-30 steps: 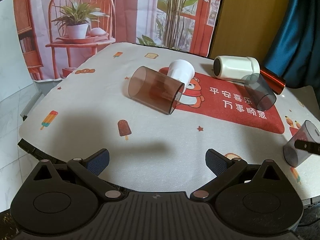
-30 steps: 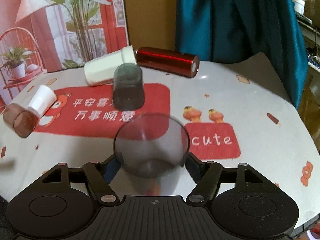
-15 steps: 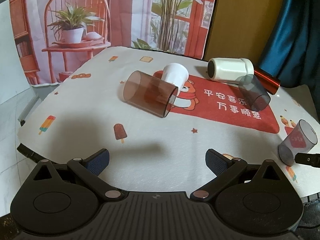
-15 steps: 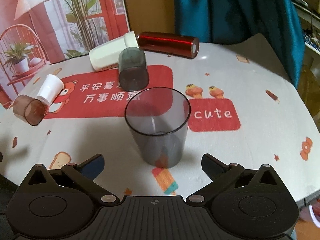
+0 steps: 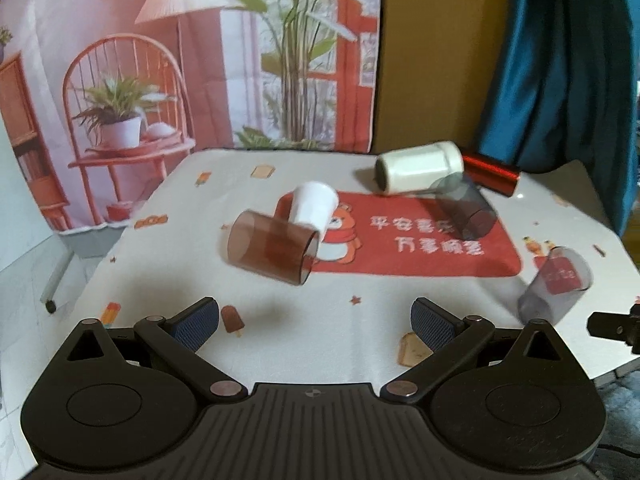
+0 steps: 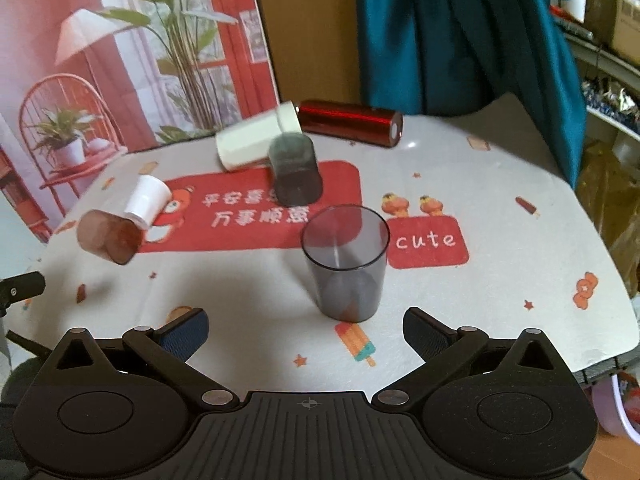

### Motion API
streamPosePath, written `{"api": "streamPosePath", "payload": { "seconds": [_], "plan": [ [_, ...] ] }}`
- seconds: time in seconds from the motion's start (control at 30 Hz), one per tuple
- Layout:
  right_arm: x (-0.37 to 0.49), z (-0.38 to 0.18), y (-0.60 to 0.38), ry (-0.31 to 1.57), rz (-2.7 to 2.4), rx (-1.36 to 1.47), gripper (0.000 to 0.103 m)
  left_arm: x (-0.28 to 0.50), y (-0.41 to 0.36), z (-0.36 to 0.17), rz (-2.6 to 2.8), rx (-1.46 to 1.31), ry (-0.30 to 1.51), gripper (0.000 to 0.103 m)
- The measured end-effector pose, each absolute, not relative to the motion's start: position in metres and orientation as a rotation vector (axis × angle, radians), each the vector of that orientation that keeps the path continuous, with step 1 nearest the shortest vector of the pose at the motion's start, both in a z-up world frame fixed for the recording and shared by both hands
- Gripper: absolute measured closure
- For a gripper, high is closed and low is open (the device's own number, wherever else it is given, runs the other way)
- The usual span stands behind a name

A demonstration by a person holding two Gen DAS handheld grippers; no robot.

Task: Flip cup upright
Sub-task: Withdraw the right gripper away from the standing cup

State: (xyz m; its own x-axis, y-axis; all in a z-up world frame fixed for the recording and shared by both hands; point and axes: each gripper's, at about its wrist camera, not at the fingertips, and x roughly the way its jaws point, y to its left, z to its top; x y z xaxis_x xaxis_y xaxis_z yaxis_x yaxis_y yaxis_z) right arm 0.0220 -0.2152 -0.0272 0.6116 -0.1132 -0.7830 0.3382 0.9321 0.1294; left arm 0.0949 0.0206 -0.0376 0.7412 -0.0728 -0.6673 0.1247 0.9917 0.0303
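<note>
A clear grey cup stands upright on the tablecloth just ahead of my right gripper, which is open and empty. The cup also shows at the right of the left wrist view. My left gripper is open and empty, facing a brown translucent cup that lies on its side; this cup also shows in the right wrist view. A white paper cup lies touching it. A second grey cup lies on its side on the red mat.
A white jar and a red metallic cylinder lie on their sides at the back of the table. The tablecloth ends in rounded edges at the front and right. A printed backdrop and a teal curtain stand behind.
My right gripper opened and let go of the grey cup, then drew back; the cup now stands upright on the cloth. My left gripper moved forward toward the brown cup.
</note>
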Motion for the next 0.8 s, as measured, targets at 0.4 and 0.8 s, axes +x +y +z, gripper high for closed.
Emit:
{"api": "streamPosePath", "payload": {
  "seconds": [0.4,0.8],
  "plan": [
    [-0.016,-0.004,-0.19,0.815,-0.247,0.251,0.0,0.052,0.006,-0.014,-0.119,0.149,0.684,0.0],
    [-0.033,0.0,-0.179,0.769,-0.284,0.209,0.0,0.028,0.007,-0.018,-0.132,0.121,0.62,0.0]
  ]
}}
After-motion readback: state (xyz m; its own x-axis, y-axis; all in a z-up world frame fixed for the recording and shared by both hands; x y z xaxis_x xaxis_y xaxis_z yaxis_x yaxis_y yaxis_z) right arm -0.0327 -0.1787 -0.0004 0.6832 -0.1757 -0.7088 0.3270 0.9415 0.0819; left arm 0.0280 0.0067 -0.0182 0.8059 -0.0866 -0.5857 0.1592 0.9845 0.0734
